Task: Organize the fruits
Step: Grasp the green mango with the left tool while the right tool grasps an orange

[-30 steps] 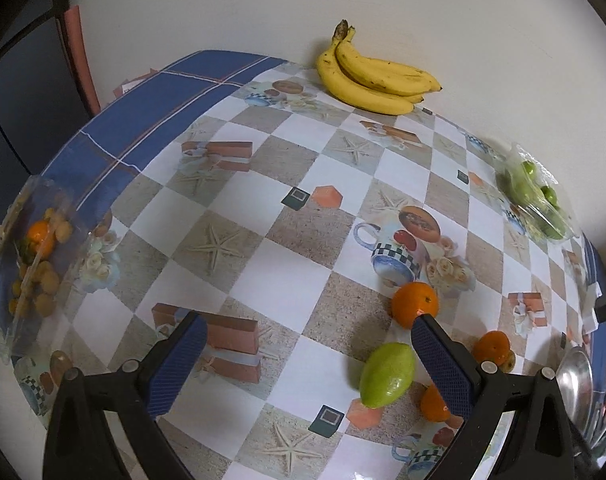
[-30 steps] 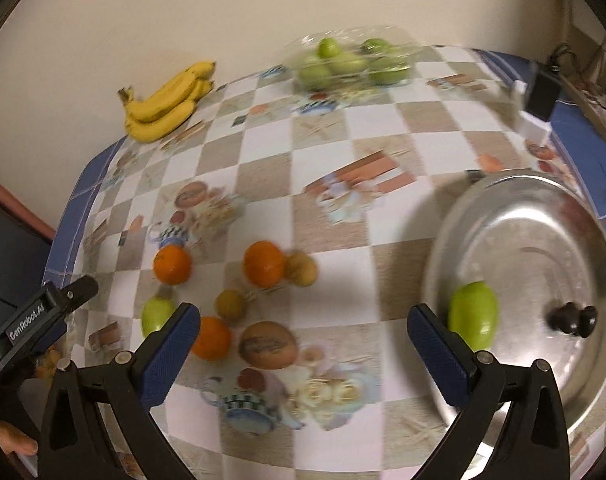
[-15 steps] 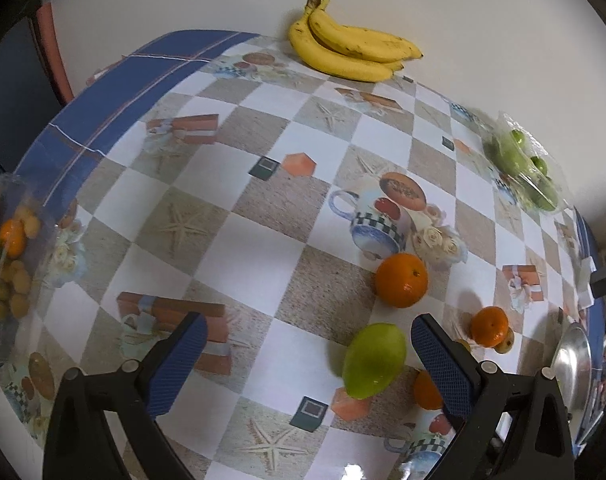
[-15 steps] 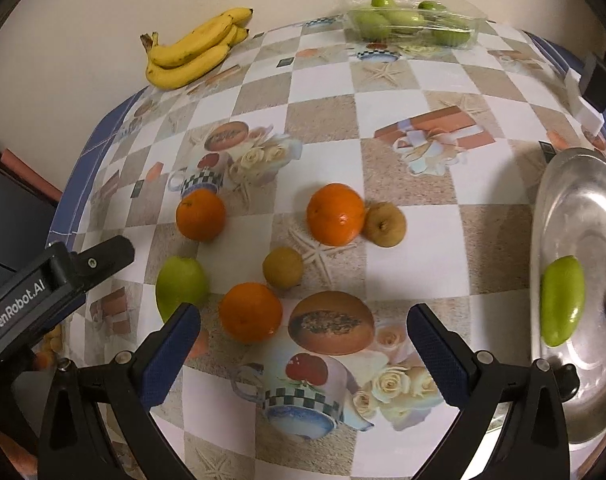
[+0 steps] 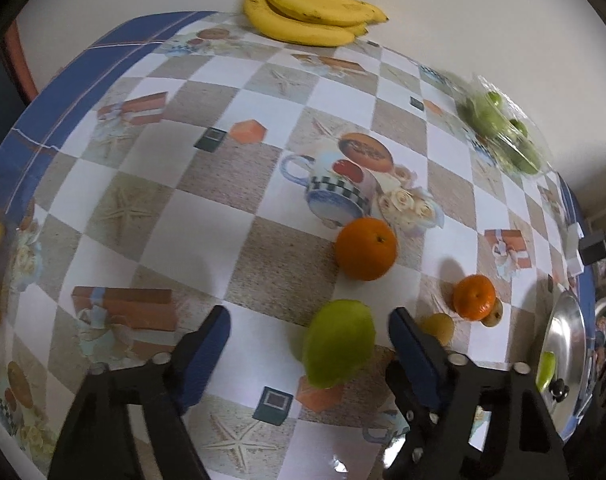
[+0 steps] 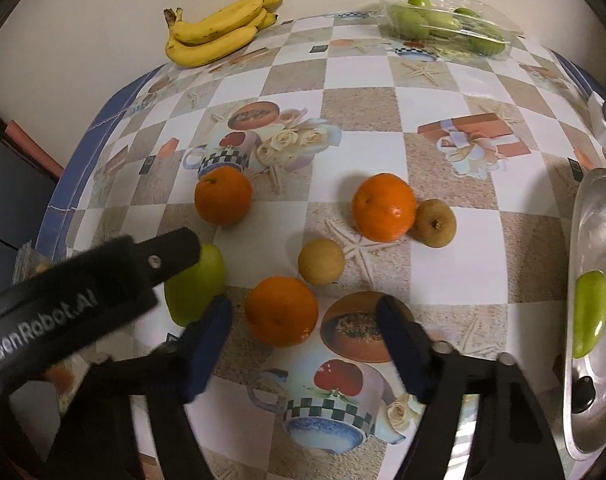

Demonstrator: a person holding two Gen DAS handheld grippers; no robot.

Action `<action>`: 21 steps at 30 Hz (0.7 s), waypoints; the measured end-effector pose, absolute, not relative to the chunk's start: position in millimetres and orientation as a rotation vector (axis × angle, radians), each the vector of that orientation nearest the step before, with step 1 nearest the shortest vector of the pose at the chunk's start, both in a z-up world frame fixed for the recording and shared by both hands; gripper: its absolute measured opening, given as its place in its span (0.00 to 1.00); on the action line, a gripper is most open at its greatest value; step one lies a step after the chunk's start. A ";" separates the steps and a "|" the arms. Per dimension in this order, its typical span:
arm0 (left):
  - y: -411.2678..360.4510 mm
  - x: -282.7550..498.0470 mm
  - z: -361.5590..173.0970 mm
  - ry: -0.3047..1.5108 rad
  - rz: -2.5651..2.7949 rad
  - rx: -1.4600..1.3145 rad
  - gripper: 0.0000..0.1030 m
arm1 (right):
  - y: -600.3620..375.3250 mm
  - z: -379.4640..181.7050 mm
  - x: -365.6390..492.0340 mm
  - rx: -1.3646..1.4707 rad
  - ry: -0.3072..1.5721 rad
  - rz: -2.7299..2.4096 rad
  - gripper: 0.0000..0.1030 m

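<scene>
Both hand-held grippers lowered, jaws just closing (still apart): left [image 5: 309, 338] around green fruit [image 5: 339, 346], right [image 6: 303, 328] around orange [image 6: 281, 311]; checkered tablecloth [image 5: 151, 216].

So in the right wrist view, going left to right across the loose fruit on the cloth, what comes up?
Green mango → orange → orange → tan round fruit → orange → brown fruit.
</scene>
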State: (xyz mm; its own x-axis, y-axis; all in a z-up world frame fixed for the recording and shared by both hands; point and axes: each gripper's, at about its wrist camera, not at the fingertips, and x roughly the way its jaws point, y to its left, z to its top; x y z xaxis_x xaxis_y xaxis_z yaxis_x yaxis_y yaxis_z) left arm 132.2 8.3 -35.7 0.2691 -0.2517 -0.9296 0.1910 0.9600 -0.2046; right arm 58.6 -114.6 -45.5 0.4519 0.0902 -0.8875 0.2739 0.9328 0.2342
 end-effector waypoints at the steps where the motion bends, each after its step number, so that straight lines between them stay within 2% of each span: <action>1: 7.4 132.1 -36.1 1.267 -0.304 -0.056 0.76 | -114.3 -46.1 59.1 0.374 1.104 -0.114 0.57; 9: 1.4 132.3 -43.3 1.302 -0.336 -0.079 0.57 | -108.0 -46.0 62.1 0.386 1.101 -0.077 0.38; 16: -2.1 133.0 -46.5 1.315 -0.350 -0.083 0.45 | -107.6 -45.6 62.5 0.382 1.108 -0.079 0.38; 21: -4.6 132.1 -46.8 1.311 -0.345 -0.070 0.43 | -107.8 -40.6 60.2 0.377 1.102 -0.074 0.38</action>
State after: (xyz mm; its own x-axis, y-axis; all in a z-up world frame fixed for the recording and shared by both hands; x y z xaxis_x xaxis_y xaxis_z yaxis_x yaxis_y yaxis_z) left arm 132.1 -4.6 -46.8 0.2136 -0.2881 -0.9335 0.2093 0.9468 -0.2443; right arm 60.2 -107.8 -40.6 0.4559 0.1270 -0.8809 0.2438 0.9341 0.2609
